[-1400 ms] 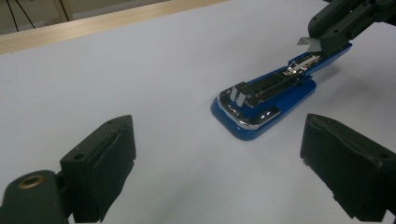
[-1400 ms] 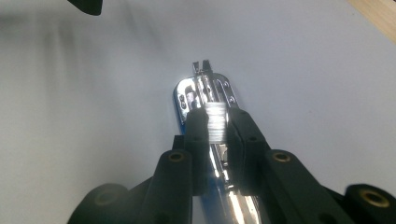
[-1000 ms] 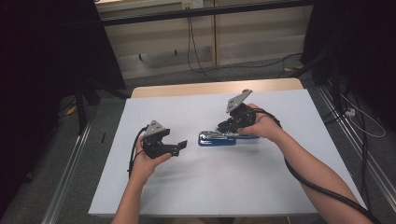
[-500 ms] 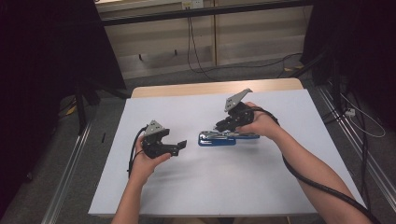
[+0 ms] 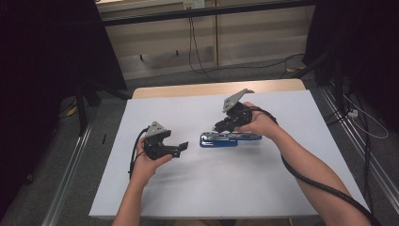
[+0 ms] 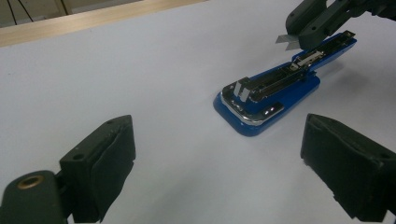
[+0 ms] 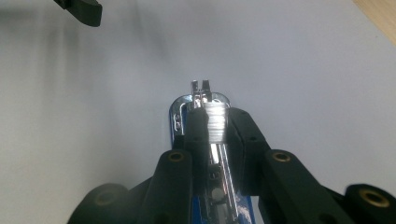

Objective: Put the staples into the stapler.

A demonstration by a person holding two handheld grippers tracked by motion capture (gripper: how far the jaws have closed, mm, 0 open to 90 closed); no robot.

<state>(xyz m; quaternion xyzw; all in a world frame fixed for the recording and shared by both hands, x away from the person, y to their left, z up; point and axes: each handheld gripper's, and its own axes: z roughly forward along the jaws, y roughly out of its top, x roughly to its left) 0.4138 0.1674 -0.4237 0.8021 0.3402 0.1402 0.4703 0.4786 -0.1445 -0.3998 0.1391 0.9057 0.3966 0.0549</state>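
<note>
On the white table (image 5: 197,188) lay one blue stapler (image 5: 219,139), opened, its metal magazine (image 6: 273,84) exposed. Two grippers worked there: the right gripper (image 7: 214,123) had its jaws nearly closed on a strip of staples (image 7: 215,121) above the magazine; the left gripper (image 6: 219,154) hovered nearby, wide open and empty.

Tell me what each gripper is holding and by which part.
The right gripper pinches a small strip of staples by its sides, over the open blue stapler. The left gripper holds nothing; its jaws stand wide apart.
</note>
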